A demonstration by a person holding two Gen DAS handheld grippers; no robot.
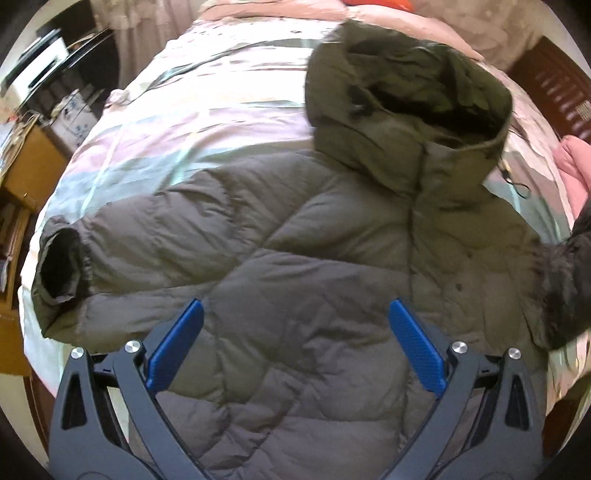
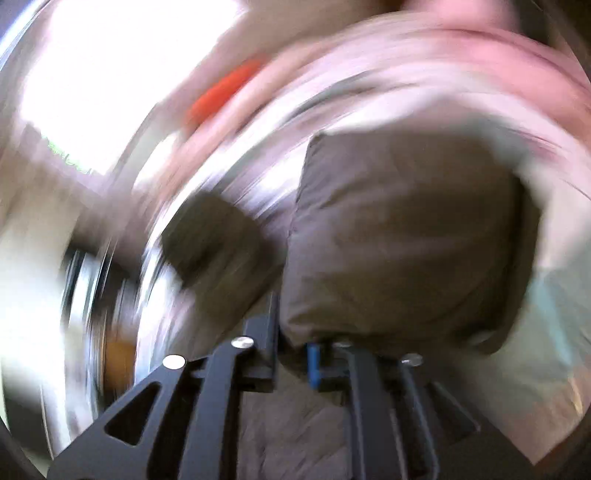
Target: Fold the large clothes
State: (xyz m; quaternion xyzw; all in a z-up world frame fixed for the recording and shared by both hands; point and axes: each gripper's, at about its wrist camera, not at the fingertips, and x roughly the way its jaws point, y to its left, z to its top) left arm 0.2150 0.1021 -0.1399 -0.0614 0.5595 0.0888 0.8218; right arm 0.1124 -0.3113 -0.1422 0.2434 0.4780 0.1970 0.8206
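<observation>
An olive-grey puffer jacket lies front-up on the bed, hood toward the far end, one sleeve stretched out with its cuff at the left. My left gripper is open and empty, hovering over the jacket's chest with blue pads wide apart. In the blurred right wrist view my right gripper is shut on a fold of the jacket's fabric, which bulges up in front of the camera. The jacket's right sleeve looks lifted at the right edge of the left wrist view.
The bed has a pale shiny cover. Pink bedding lies at the right, an orange item at the far end. Wooden furniture and cluttered shelves stand left of the bed.
</observation>
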